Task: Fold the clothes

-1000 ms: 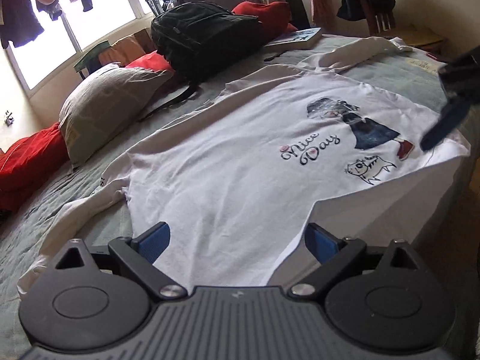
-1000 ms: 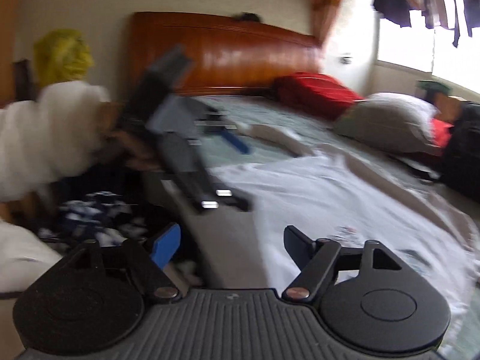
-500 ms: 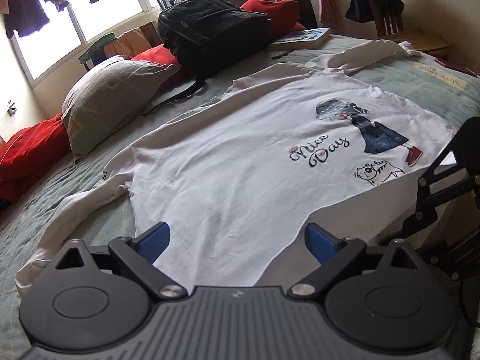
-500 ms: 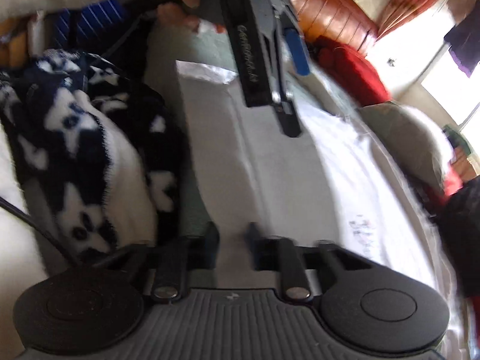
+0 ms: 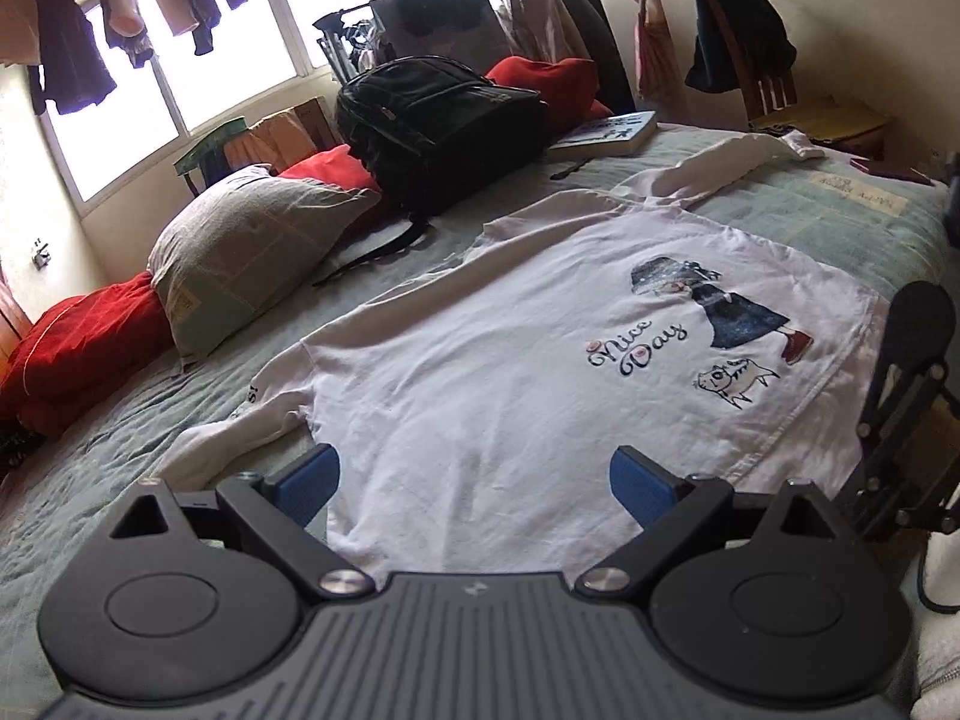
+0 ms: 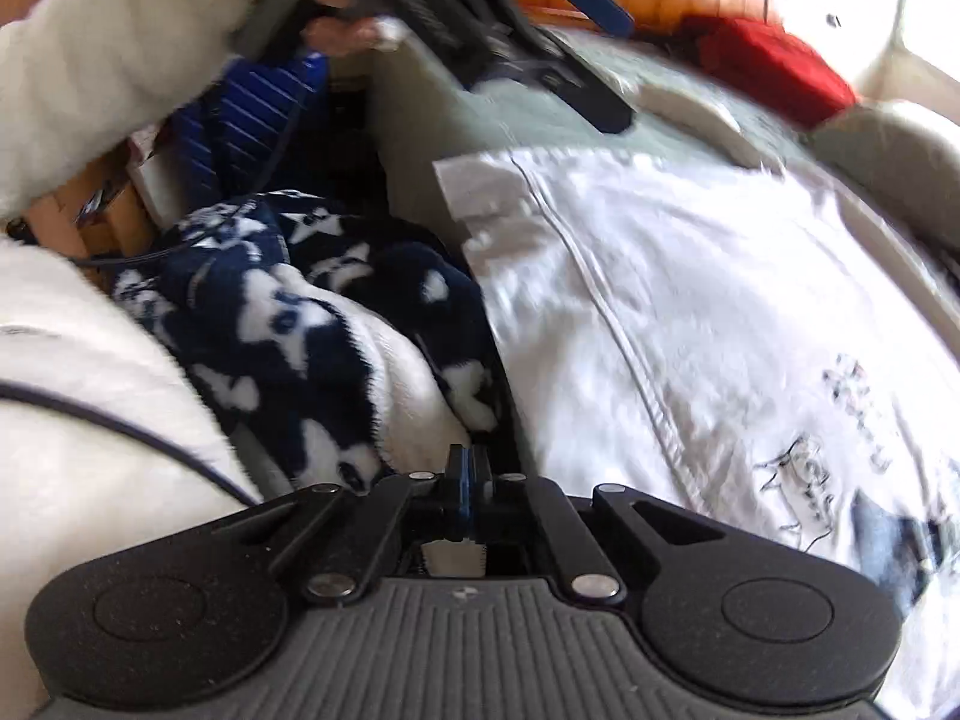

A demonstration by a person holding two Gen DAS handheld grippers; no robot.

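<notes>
1. The bed [image 5: 840, 228] wears a pale green quilt and fills the room below a bright window [image 5: 180, 90] with clothes hung across it.
2. Beyond the white shirt [image 5: 510, 360], toward the window, sit a black backpack [image 5: 438, 120], a grey pillow [image 5: 240, 252], red cushions [image 5: 78, 348] and a book [image 5: 606, 135].
3. The shirt lies flat, print side up, reading "Nice Day" beside a girl and a cat; its sleeves are spread outward.
4. The left hand-held gripper [image 5: 474, 480] hovers over the shirt's near edge, jaws wide apart, nothing between them.
5. The right hand-held gripper [image 6: 468, 480] has just closed; its blue pads meet beside the shirt's hem corner, at a navy-and-white fleece [image 6: 312, 324], and I cannot tell whether any cloth is caught.
</notes>
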